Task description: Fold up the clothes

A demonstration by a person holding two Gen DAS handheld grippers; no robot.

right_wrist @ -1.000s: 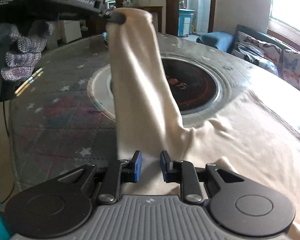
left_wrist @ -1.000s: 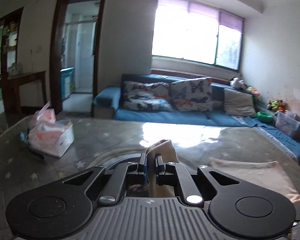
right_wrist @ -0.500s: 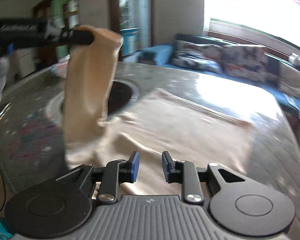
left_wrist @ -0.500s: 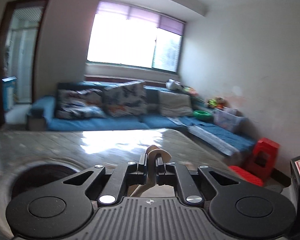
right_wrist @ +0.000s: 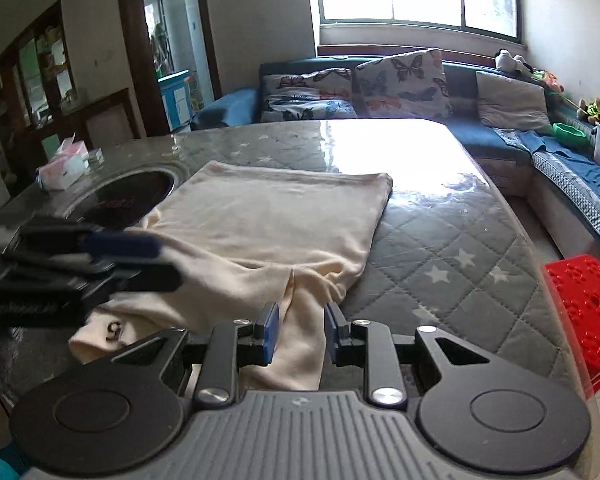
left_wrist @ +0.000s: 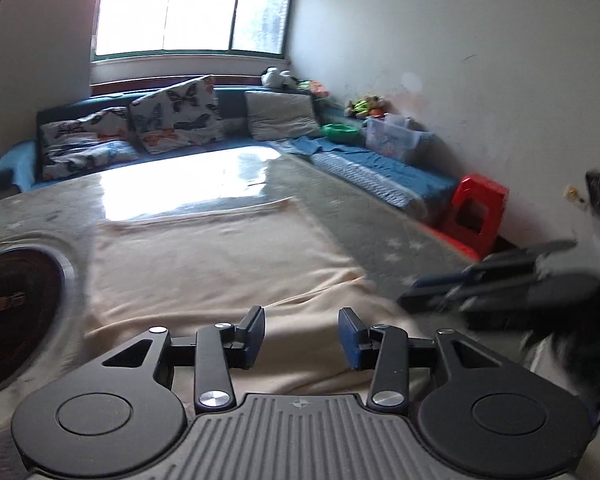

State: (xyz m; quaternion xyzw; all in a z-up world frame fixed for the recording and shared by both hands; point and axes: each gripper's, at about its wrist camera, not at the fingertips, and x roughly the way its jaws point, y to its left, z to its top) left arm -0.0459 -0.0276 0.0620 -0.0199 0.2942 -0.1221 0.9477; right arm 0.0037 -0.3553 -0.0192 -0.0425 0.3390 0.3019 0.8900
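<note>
A cream garment point(right_wrist: 268, 220) lies spread on the quilted grey table point(right_wrist: 452, 256), with a sleeve folded across its near end. It also fills the left wrist view point(left_wrist: 204, 264). My left gripper point(left_wrist: 302, 338) is open and empty just above the cloth; it also shows blurred at the left of the right wrist view point(right_wrist: 140, 260). My right gripper point(right_wrist: 298, 332) is open, its fingers either side of a cream sleeve point(right_wrist: 300, 344) that hangs at the table's near edge. It also shows blurred in the left wrist view point(left_wrist: 424, 300).
A round black hob point(right_wrist: 128, 200) is set in the table left of the garment. A tissue pack point(right_wrist: 62, 168) lies at the far left. A red stool point(right_wrist: 584, 296) stands off the table's right edge. A blue sofa point(right_wrist: 380, 92) runs behind.
My left gripper has let go of the sleeve it held raised, opened, and come down over the garment. The sleeve now lies folded across the cloth. My right gripper stays open.
</note>
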